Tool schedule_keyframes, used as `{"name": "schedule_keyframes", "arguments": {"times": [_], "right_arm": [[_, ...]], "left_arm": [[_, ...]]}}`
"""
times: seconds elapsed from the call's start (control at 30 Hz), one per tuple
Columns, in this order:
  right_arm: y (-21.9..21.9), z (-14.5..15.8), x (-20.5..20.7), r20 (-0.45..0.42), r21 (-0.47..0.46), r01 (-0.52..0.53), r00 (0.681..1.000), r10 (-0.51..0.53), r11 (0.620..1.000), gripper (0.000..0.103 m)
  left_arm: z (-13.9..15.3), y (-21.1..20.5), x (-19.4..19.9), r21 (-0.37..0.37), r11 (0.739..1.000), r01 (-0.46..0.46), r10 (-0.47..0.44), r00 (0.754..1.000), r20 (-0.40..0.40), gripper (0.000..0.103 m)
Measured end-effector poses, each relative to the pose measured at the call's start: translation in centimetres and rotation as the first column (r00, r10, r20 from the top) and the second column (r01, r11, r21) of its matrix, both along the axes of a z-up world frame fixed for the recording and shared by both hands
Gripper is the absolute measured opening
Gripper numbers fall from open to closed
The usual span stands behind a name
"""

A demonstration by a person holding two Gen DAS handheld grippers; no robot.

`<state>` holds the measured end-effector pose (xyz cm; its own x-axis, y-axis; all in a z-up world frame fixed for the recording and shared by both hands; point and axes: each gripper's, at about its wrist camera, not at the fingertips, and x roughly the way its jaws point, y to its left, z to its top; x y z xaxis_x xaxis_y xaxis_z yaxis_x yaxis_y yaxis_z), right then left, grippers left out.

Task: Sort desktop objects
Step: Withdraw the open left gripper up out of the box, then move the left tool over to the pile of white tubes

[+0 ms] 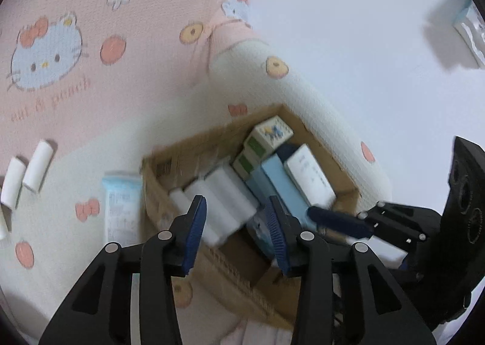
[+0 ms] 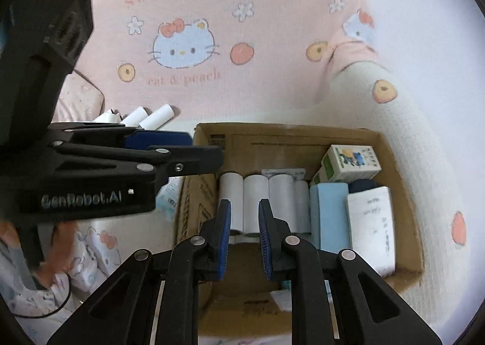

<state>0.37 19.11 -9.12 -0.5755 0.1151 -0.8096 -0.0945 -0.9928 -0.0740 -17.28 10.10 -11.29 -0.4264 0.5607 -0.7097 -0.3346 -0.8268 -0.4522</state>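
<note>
An open cardboard box (image 2: 303, 133) lies on a pink and cream cat-print blanket. In it lie several white rolls (image 2: 256, 202), a light blue box (image 2: 329, 214), a white box (image 2: 371, 227) and a green and white carton (image 2: 348, 163). My right gripper (image 2: 245, 239) hovers over the rolls, shut to a narrow gap with nothing in it. My left gripper (image 1: 236, 223) is open above the rolls (image 1: 224, 196), gripping nothing. Two more white rolls (image 1: 27, 175) lie on the blanket, and a pale blue packet (image 1: 122, 205) lies against the box's outer wall.
The left gripper (image 2: 206, 148) reaches in side-on over the box's left rim, and the right gripper (image 1: 333, 219) shows over its other end. A person's hand (image 2: 63, 242) is at the lower left. White floor lies past the blanket's edge, with another packet (image 1: 469, 33) there.
</note>
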Motion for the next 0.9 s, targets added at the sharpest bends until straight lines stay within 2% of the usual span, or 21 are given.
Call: {"name": "schedule_keyframes", "arguments": {"times": [0.1,0.27,0.33,0.4,0.53,0.63,0.77,0.9], "right_arm": [[-1.5,-0.5,0.9,-0.031,0.030,0.019,0.999,-0.018,0.999,0.015],[-4.4,-0.3,2.6,-0.093,0.071,0.008,0.996,-0.002,0.997,0.015],[-5.9,-0.6,3.1,-0.096,0.100,0.003,0.995,0.006,0.995,0.015],[-6.9,-1.1,3.4,-0.064,0.118,0.012,0.998,-0.005,0.993,0.015],[-8.7,-1.9,4.2,-0.054,0.114,0.044,0.998,-0.038,0.993,0.015],[-10.0,-2.3,4.2,-0.086,0.051,-0.012,0.996,0.016,0.999,0.015],[-12.6,-3.0,3.3,-0.091,0.140,-0.046,0.994,0.060,0.989,0.015],[-14.8,-3.4,2.7,-0.121,0.204,-0.079,0.987,0.105,0.976,0.015]], "left_arm": [[-0.2,-1.1,1.2,-0.006,1.000,-0.024,0.024,1.000,-0.012,0.045],[-0.1,-3.2,4.2,-0.066,0.996,-0.056,0.049,0.994,-0.102,0.044],[-0.3,-4.5,6.0,-0.084,0.994,-0.063,0.048,0.984,-0.173,0.019],[-1.0,-5.5,7.1,-0.128,0.989,-0.080,0.054,0.979,-0.194,0.013],[-2.9,-7.8,8.7,-0.172,0.978,-0.116,0.081,0.977,-0.199,0.012],[-4.5,-10.3,9.2,-0.153,0.976,-0.156,0.130,0.977,-0.167,0.012],[-6.8,-13.8,9.4,-0.123,0.963,-0.241,0.229,0.968,-0.102,0.012],[-8.1,-16.5,9.7,-0.124,0.941,-0.314,0.303,0.948,-0.097,0.012]]}}
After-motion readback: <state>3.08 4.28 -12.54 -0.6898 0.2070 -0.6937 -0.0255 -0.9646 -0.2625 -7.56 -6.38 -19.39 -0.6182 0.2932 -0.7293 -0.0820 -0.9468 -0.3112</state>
